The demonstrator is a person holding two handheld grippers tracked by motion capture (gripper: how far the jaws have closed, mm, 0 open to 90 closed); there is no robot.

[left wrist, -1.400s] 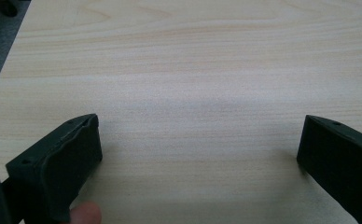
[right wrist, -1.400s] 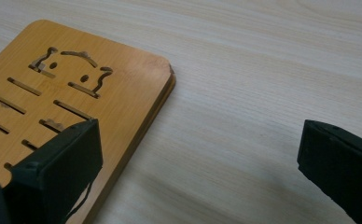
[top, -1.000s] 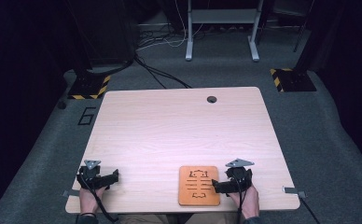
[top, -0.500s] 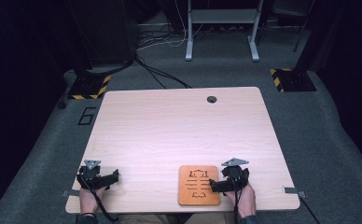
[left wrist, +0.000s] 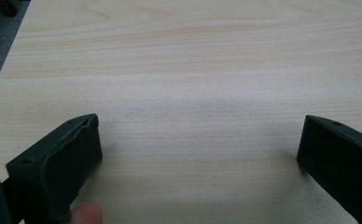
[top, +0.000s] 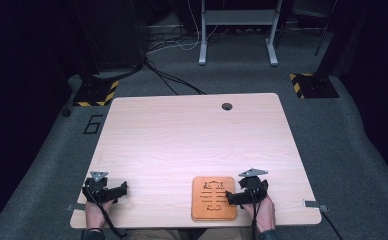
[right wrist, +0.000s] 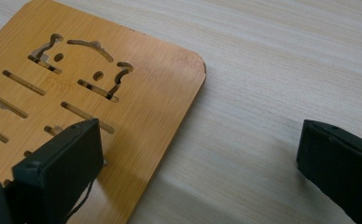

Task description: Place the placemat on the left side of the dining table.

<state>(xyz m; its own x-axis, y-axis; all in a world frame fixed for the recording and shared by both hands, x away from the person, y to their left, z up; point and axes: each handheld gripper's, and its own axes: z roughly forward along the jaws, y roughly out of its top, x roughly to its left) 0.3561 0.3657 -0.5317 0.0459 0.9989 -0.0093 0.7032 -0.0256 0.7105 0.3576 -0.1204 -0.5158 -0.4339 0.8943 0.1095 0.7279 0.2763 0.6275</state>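
The board [top: 213,198] lies flat on the desk [top: 192,140] at its near edge, and the right hand-held gripper [top: 232,196] straddles the board's right edge with jaws spread wide, one over the wood and one over bare desk. Lying this flat, the board offers no lip, so closing could just shove it sideways or skate across its top. The left hand-held gripper [top: 119,189], also spread and empty, sits well to the board's left, too far off to steady it.
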